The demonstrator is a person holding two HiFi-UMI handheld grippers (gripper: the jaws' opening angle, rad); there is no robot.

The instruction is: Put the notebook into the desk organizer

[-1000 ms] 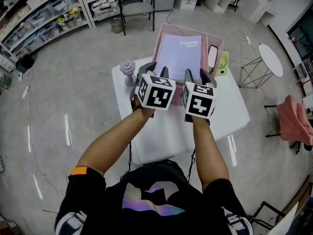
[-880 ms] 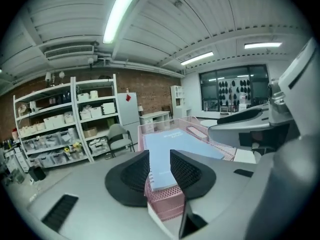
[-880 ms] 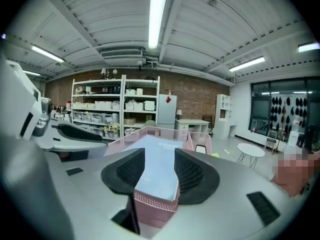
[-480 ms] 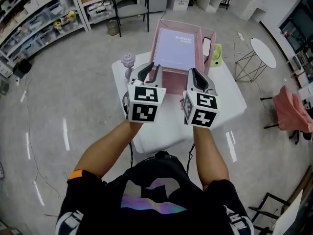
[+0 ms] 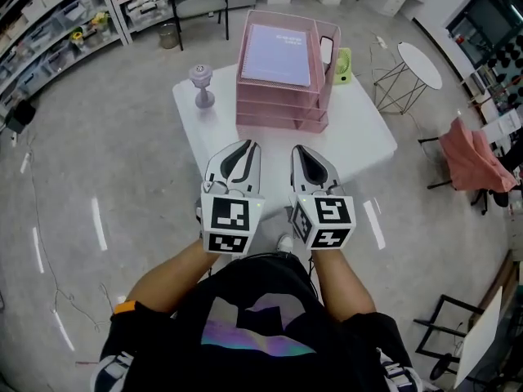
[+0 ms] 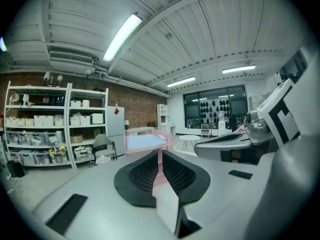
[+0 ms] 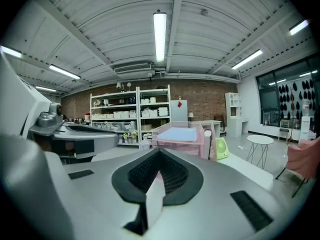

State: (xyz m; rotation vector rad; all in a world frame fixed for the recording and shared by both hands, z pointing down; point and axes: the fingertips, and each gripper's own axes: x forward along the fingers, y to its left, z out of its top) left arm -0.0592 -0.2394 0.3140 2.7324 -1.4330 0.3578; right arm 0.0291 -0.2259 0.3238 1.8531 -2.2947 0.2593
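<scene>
Left gripper (image 5: 243,147) and right gripper (image 5: 301,150) have drawn back from the desk organizer (image 5: 282,114).
Notebook (image 5: 278,54) lies in its top tray; left jaws closing on nothing, right jaws together.

Ahead of both pairs of jaws, found the bare near half of the white square table (image 5: 359,149), open for passage forward. Farther ahead, met the pink wire three-tier desk organizer (image 5: 278,109) walling off the table's far side, its top tray taken up by the flat lilac notebook (image 5: 278,55). Ahead and left of the left gripper (image 5: 243,147), jaws closing with nothing between them, faced a small lilac dumbbell-shaped object (image 5: 201,84) standing near the organizer. Ahead and right of the right gripper (image 5: 302,150), jaws pressed together, faced a small green fan (image 5: 341,64) just beside the organizer's right wall. Off the table, right of the jaws, had open floor up to a round white side table (image 5: 419,64).
</scene>
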